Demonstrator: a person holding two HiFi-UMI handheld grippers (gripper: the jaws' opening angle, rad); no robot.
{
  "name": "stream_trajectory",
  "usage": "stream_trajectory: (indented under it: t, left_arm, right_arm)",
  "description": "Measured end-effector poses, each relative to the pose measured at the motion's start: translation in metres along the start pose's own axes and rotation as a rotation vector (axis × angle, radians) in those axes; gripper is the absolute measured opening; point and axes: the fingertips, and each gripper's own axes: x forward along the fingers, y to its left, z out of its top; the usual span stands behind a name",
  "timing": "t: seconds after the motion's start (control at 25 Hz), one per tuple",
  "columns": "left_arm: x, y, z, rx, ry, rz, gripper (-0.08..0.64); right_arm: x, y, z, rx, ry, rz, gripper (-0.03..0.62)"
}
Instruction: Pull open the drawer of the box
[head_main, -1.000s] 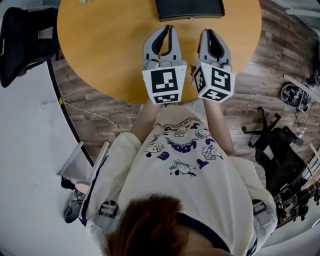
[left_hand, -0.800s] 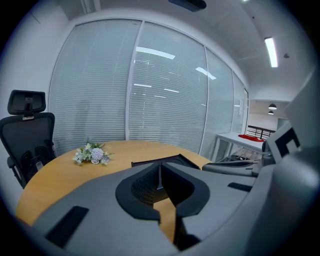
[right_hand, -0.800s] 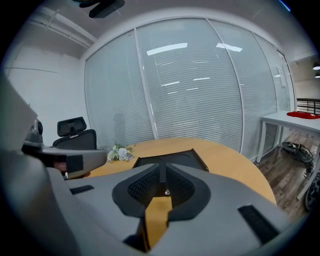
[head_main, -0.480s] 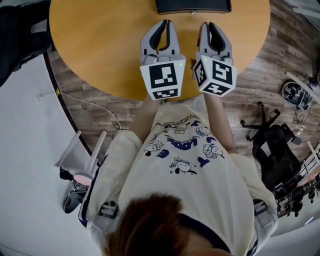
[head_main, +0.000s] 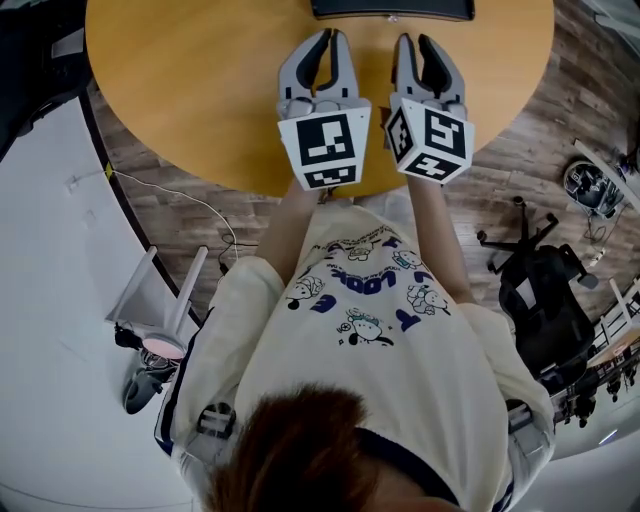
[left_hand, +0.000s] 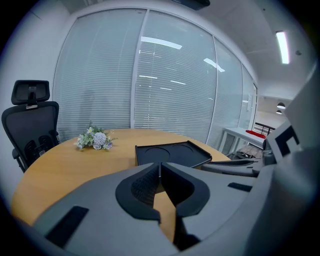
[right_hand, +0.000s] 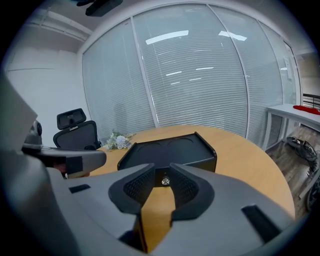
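The black box (head_main: 390, 8) lies at the far edge of the round wooden table (head_main: 200, 90), only its near edge showing in the head view. In the right gripper view the box (right_hand: 167, 150) faces me, and the small metal drawer knob (right_hand: 165, 181) shows in the gap of my right gripper (right_hand: 162, 169), which is slightly open and holds nothing. In the head view the right gripper (head_main: 415, 40) stops a little short of the box. My left gripper (head_main: 330, 35) hovers beside it over the table, shut and empty (left_hand: 160, 165), with the box (left_hand: 172, 154) ahead of it to the right.
A small bunch of flowers (left_hand: 95, 140) lies on the table left of the box. A black office chair (left_hand: 30, 130) stands behind the table's left side. Another chair (head_main: 545, 300) is on the wooden floor to my right. Glass walls with blinds (right_hand: 200, 75) lie behind the table.
The head view has tilted, so the table and both grippers sit higher in the picture. The grippers keep about the same distance from the box, and their jaws have not changed.
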Motion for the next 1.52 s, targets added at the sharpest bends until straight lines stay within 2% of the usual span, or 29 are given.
stream_trajectory:
  t: [1.16, 1.52]
  left_arm:
    - [0.031, 0.018, -0.030, -0.043, 0.061, 0.029, 0.026]
    - [0.033, 0.022, -0.032, -0.059, 0.068, 0.042, 0.026]
  right_arm:
    - [0.059, -0.002, -0.047, -0.076, 0.118, -0.004, 0.133]
    - [0.066, -0.004, -0.046, -0.102, 0.124, -0.007, 0.094]
